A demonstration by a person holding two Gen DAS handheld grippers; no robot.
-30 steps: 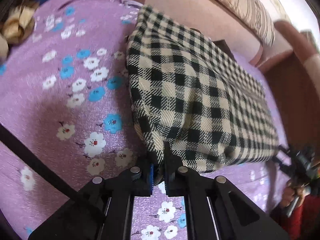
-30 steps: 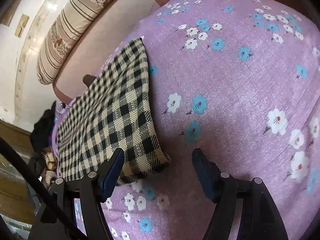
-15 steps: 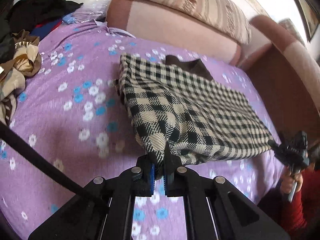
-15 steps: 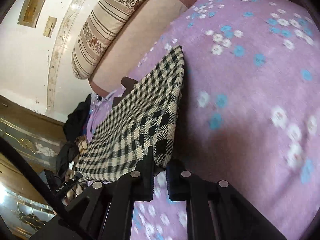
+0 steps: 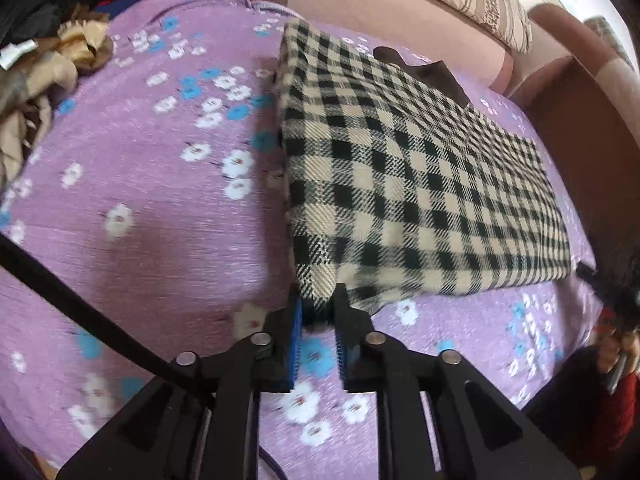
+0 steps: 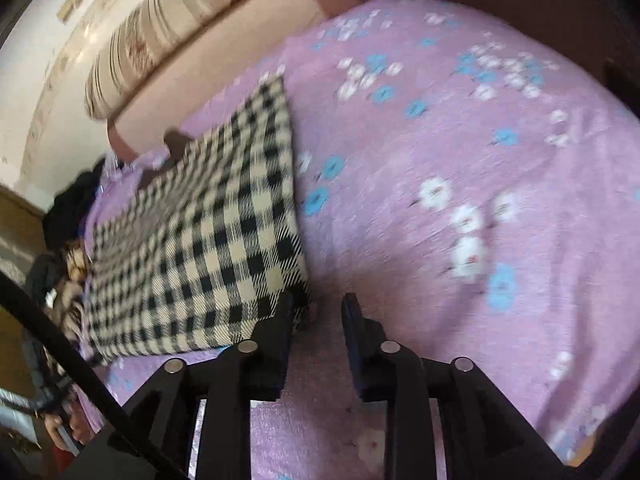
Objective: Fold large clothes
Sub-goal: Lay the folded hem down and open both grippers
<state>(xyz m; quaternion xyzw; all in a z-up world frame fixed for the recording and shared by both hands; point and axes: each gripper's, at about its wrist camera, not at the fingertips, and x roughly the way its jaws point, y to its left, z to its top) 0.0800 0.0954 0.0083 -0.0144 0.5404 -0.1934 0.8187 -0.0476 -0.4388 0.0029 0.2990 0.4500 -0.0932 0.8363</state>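
While my left tongs [image 5: 320, 312] pinch the near left corner of the checked cloth [image 5: 400, 168], my right tongs [image 6: 316, 312] stand part open at the near right corner, the left finger touching the cloth's edge and nothing caught between the two. The cloth lies folded into a rectangle on the bed [image 5: 152, 208], on the purple flowered sheet, its far edge near the pink sofa back [image 5: 380, 4] and something dark brown [image 5: 432, 72] poking out from beneath it there. A heap of other clothes [image 5: 36, 80] sits well apart at the far left.

I judge this to be the end of one fold: the near edge is laid down, the right corner is free, the left one is not yet let go. Both pictures are blurred by motion, so I cannot tell whether the left corner rests flat or hangs a little above the sheet.

Next, I think, the left tongs must open and back off without dragging the corner askew. Then both need a fresh hold for another fold, or the bundle is ready to set aside.
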